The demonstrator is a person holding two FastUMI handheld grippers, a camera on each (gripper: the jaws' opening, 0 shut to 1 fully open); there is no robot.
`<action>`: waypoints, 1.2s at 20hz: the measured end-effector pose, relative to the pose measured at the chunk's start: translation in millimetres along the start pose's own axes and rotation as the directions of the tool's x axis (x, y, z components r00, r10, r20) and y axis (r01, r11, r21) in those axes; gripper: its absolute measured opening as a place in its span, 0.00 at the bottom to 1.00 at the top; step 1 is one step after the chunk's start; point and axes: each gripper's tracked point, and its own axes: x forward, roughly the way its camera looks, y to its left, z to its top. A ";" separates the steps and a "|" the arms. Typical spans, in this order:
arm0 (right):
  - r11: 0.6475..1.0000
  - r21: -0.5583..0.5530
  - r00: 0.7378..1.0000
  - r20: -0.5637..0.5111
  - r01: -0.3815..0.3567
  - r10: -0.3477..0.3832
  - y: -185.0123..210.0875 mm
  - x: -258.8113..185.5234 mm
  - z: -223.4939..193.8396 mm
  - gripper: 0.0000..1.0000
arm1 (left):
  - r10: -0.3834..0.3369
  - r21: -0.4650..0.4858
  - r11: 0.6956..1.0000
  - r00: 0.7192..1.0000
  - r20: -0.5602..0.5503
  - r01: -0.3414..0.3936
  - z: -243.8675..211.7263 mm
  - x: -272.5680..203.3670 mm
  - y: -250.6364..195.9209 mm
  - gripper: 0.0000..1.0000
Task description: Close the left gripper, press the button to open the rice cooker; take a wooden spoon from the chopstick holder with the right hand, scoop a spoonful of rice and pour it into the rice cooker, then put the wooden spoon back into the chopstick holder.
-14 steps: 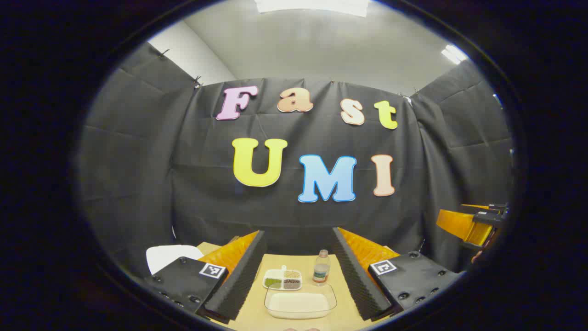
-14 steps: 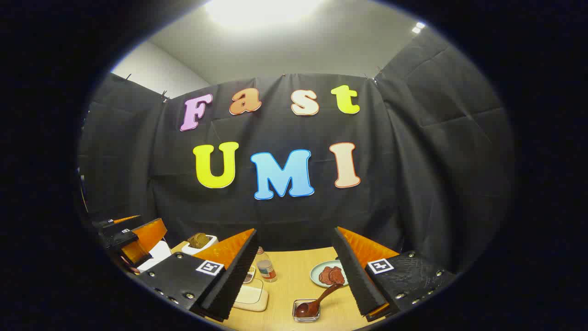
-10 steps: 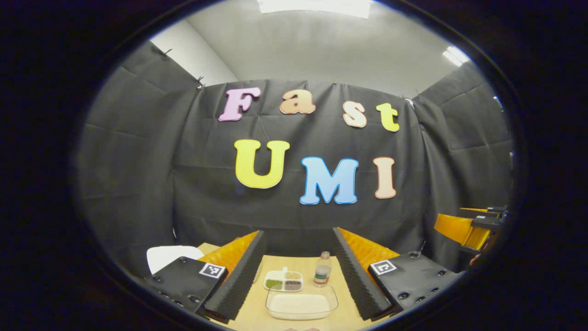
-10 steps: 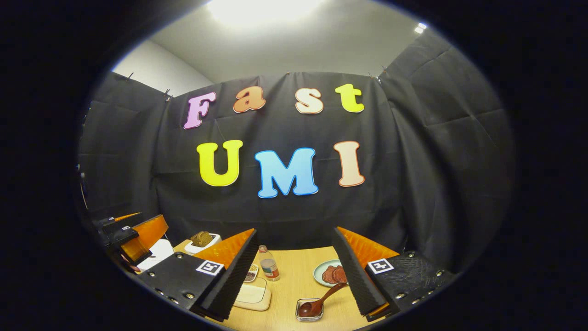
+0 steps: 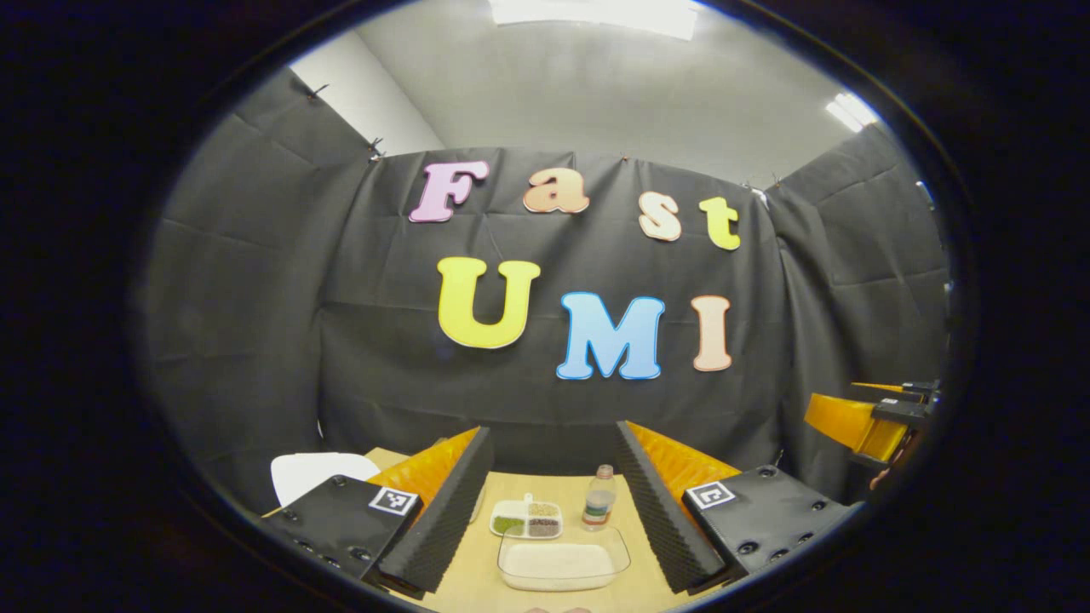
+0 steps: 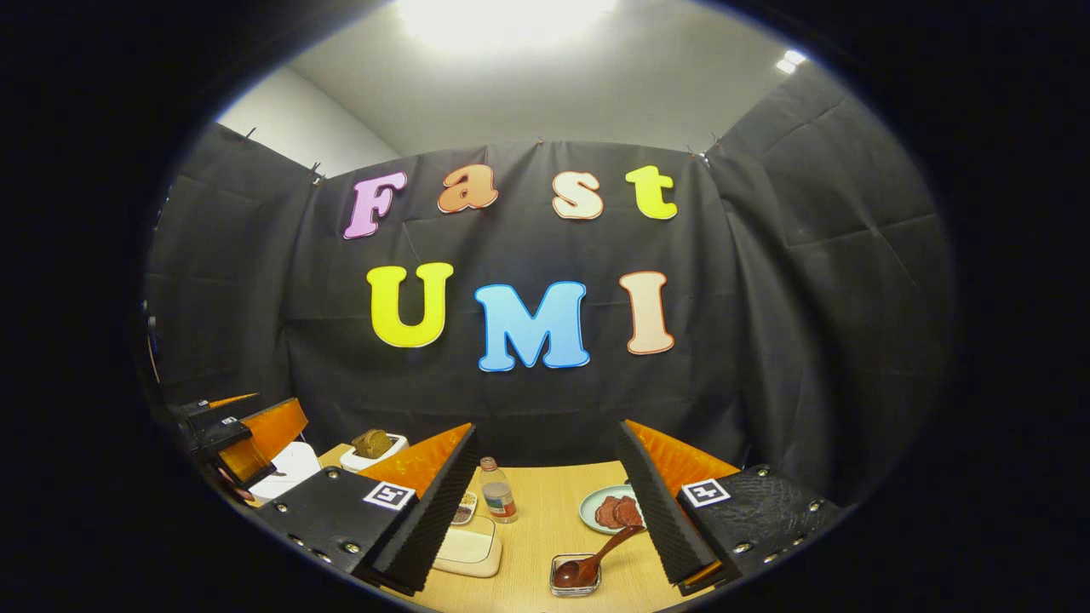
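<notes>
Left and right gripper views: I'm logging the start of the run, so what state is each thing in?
Left gripper: jaws open, holding nothing.
Right gripper: jaws open, holding nothing.
Rice cooker: lid down.
Wooden spoon: resting in its holder.
Rice tray: filled, uncovered.
Bottle: upright, capped.

Not much readable here tbh. Square black-and-white marker tags sitting on left gripper [image 5: 552, 511] finger mounts and on right gripper [image 6: 545, 511] finger mounts, pattern only, no words or numbers coming through. Small bottle [image 5: 599, 509] standing on surface [image 5: 562, 489] wearing label band, way too tiny and blurry for reading; same bottle showing in right gripper view, label still unreadable. Nothing legible showing on other dishes.
</notes>
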 end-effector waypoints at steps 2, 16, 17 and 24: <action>1.000 0.007 1.000 0.001 0.002 -0.002 1.9 -1.3 -0.4 0.98 | -0.003 -0.002 1.000 1.000 -0.005 0.003 0.8 -2.5 3.6 0.99; 1.000 0.002 0.998 -0.048 -0.029 0.029 14.5 0.4 -19.0 0.98 | 0.058 -0.033 0.998 0.995 -0.078 -0.061 -30.5 7.1 79.1 0.81; 0.999 0.003 0.998 -0.054 -0.034 0.034 16.2 1.9 -21.3 0.98 | 0.079 -0.036 0.996 0.992 -0.097 -0.083 -38.8 8.8 93.8 0.73; 0.996 -0.008 0.991 -0.108 -0.083 0.082 35.4 14.7 -41.7 0.98 | 0.131 -0.099 0.980 0.940 -0.315 -0.170 -113.2 17.9 181.6 0.09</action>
